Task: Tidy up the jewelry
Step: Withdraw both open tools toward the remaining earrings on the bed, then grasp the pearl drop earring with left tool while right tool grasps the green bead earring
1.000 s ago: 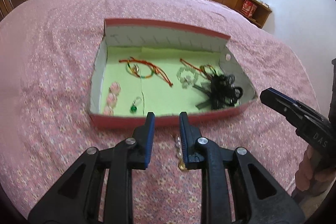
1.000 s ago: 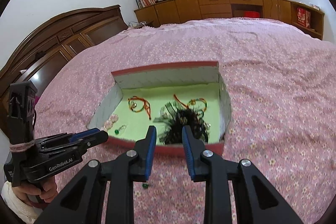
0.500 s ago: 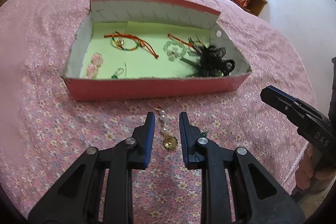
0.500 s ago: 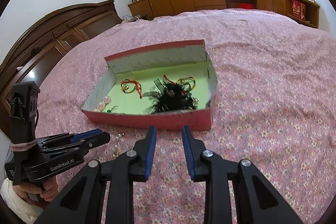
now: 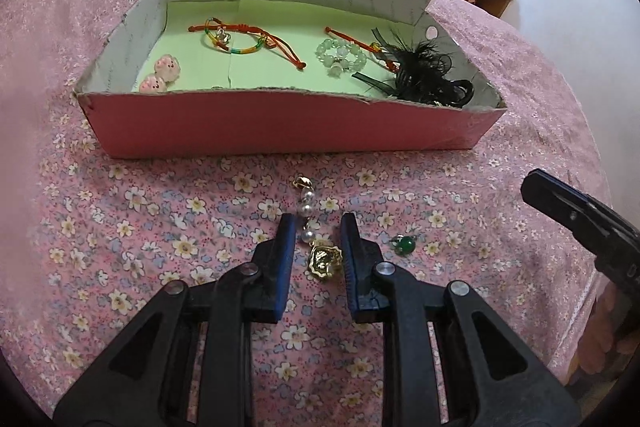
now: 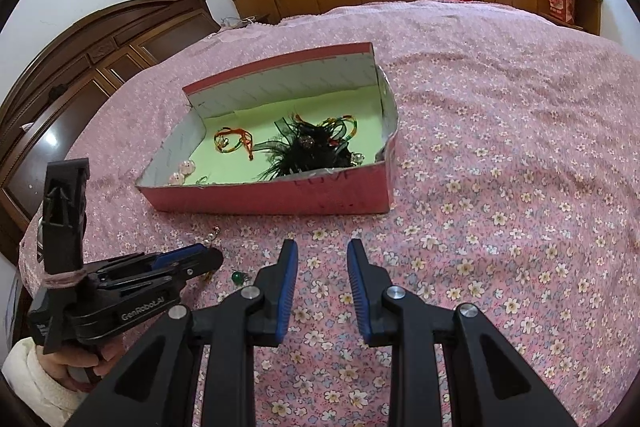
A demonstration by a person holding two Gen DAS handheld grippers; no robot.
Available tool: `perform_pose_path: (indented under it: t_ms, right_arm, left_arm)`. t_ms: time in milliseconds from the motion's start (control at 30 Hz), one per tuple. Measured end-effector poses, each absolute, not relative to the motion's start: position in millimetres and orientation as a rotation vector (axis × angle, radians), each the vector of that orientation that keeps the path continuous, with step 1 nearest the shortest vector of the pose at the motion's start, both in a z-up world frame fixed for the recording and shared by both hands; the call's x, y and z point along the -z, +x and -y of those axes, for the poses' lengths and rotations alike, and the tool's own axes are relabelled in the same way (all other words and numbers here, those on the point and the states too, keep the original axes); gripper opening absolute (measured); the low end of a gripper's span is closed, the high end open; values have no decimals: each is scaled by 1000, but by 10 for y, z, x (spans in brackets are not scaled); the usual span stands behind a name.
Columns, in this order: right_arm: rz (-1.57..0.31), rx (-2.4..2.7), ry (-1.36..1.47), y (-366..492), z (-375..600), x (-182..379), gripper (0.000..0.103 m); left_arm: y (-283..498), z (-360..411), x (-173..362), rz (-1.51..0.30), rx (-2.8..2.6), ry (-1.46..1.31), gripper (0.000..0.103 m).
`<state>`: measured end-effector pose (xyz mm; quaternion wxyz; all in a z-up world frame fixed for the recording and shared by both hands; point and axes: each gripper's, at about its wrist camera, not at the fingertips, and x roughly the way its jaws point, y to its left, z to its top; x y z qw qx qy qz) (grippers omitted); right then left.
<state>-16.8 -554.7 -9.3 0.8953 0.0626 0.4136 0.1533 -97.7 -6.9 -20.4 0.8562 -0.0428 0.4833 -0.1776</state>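
Left gripper (image 5: 318, 231) hovering low over the bedspread (image 5: 120, 227), jaws parted around a pearl-and-gold earring (image 5: 316, 239) without pinching it. Right gripper (image 6: 322, 259) idling open and empty, farther right. Green bead (image 5: 405, 245) lying just right of the earring. Box (image 5: 280, 131) sitting beyond.

Boxes: one red box (image 5: 280, 131), beyond the jaws.
Pink charms: two (image 5: 168, 67), in the box's left near corner.
Cord bracelets: two seen clearly, one multicoloured (image 5: 236, 39), one red (image 5: 352, 41).
Bead bracelets: one, pale green (image 5: 340, 55).
Black feather pieces: one tangle (image 5: 424, 79); count inside unclear.
Pearl-and-gold pendants: one (image 5: 316, 247), between the left jaws.
Green bead pieces: one (image 5: 405, 245), just right of them.
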Motion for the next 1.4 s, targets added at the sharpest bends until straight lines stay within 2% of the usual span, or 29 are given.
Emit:
perform_pose_path:
  t_ms: [233, 800, 1400]
  right_arm:
    - [-869, -322, 130, -195, 5500, 129, 28]
    - [-895, -369, 114, -261, 5297, 202, 28]
    - [-924, -476, 74, -271, 4897, 358, 28]
  left_arm:
    - [-1007, 30, 206, -991, 372, -106, 0]
    - [-1177, -366, -219, -893, 349, -181, 0]
    - [-1201, -567, -325, -864, 262, -178, 0]
